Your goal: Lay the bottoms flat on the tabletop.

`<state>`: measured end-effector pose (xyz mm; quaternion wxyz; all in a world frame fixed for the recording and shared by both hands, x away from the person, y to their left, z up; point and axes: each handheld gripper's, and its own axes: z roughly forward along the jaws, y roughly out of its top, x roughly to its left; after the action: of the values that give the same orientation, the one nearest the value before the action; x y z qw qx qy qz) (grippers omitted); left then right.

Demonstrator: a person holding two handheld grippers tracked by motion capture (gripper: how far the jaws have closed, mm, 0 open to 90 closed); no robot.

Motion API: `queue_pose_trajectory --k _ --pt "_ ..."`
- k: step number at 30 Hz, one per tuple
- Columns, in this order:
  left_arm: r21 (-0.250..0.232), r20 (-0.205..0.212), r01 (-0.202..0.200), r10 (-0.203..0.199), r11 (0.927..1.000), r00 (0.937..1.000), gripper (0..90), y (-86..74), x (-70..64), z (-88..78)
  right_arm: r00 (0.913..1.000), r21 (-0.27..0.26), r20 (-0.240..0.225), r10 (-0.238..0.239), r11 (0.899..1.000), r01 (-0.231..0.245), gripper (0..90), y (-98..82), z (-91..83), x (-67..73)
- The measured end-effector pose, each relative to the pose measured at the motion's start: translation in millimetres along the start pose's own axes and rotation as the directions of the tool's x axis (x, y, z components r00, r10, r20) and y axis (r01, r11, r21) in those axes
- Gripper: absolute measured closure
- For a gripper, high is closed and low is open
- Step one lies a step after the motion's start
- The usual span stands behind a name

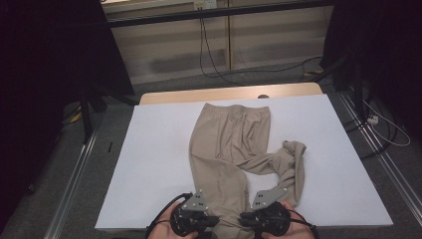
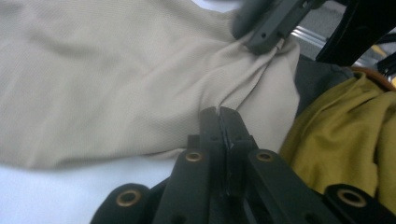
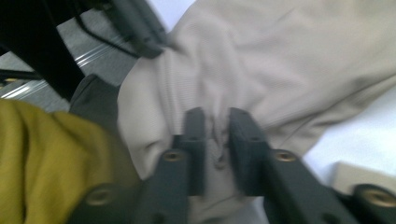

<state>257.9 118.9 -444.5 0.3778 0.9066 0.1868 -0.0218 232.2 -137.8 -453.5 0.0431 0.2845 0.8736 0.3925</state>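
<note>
Two grippers work the near end of a pair of beige trousers (image 1: 226, 149) at the table's front edge. The left gripper (image 2: 219, 112) has its jaws pressed together on a thin pinch of cloth; from its own view the fabric puckers into folds that run up from the tips. The right gripper (image 3: 215, 116) stands a little wider, with a thicker fold of the same cloth bunched between its pads, and the pads look to be bearing on it, though that view is blurred. From above, the left gripper (image 1: 195, 219) and the right gripper (image 1: 266, 216) sit side by side on the hem of the nearer leg, close together.

Beyond them the trousers lie lengthwise on the white table (image 1: 149, 164), waistband at the far end, one leg straight toward the person, the other twisted and crumpled off to the right (image 1: 291, 164). A yellow garment (image 2: 345, 135) sits near the person, off the table's near edge.

To do this step well, I would judge that both grips need equal bite before any pull: the right one should close more firmly. Then spread the hands apart evenly along the hem, keeping it low over the table, so the leg flattens without dragging the waistband askew.
</note>
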Motion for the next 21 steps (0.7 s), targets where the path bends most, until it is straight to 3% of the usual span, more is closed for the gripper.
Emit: queue_pose_trajectory --k 3,4,6,10,12,14,17,18,21 --pt "-0.055 -0.052 -0.001 -0.002 0.9985 0.9987 84.2 2.0 5.8 -9.0 0.9999 -0.052 0.015 0.004 0.999 -0.003 68.0 3.6 -3.8 -7.8" --pt "-0.081 -0.035 0.008 -0.011 0.9967 0.9993 81.7 2.9 8.6 -9.8 0.9996 -0.07 0.028 0.009 0.997 -0.007 64.8 5.4 -4.5 -12.2" --pt "-0.112 -0.045 0.033 -0.038 0.9932 0.9982 75.6 4.3 14.8 -11.0 0.9984 -0.081 0.056 0.009 0.997 -0.004 63.4 8.0 -4.1 -19.9" --pt "-0.098 -0.079 0.034 -0.042 0.9946 0.996 69.8 7.9 21.2 -0.9 0.9952 -0.057 0.097 -0.002 0.998 0.008 63.7 9.6 0.2 -29.9" --pt "-0.077 -0.089 0.0 -0.007 0.997 0.996 67.3 11.6 21.9 7.3 0.9908 -0.015 0.132 -0.03 0.999 0.032 62.6 8.1 4.2 -31.2" --pt "-0.044 -0.088 -0.021 0.017 0.9988 0.996 65.4 13.6 20.1 16.9 0.9906 0.013 0.133 -0.029 1.0 0.027 64.8 5.0 7.6 -31.1" --pt "0.008 -0.107 -0.049 0.049 0.9988 0.993 74.2 12.8 13.4 22.4 0.9918 0.017 0.124 -0.03 0.999 0.028 80.5 3.5 5.4 -26.4" --pt "0.01 -0.091 -0.037 0.037 0.9993 0.9951 83.6 12.7 13.2 21.8 0.9912 0.016 0.128 -0.033 0.999 0.031 84.4 2.0 4.8 -23.3" --pt "0.032 -0.067 -0.016 0.018 0.9994 0.9976 90.0 7.3 12.1 14.9 0.9936 0.02 0.109 -0.029 0.999 0.027 86.1 0.1 3.5 -17.0"
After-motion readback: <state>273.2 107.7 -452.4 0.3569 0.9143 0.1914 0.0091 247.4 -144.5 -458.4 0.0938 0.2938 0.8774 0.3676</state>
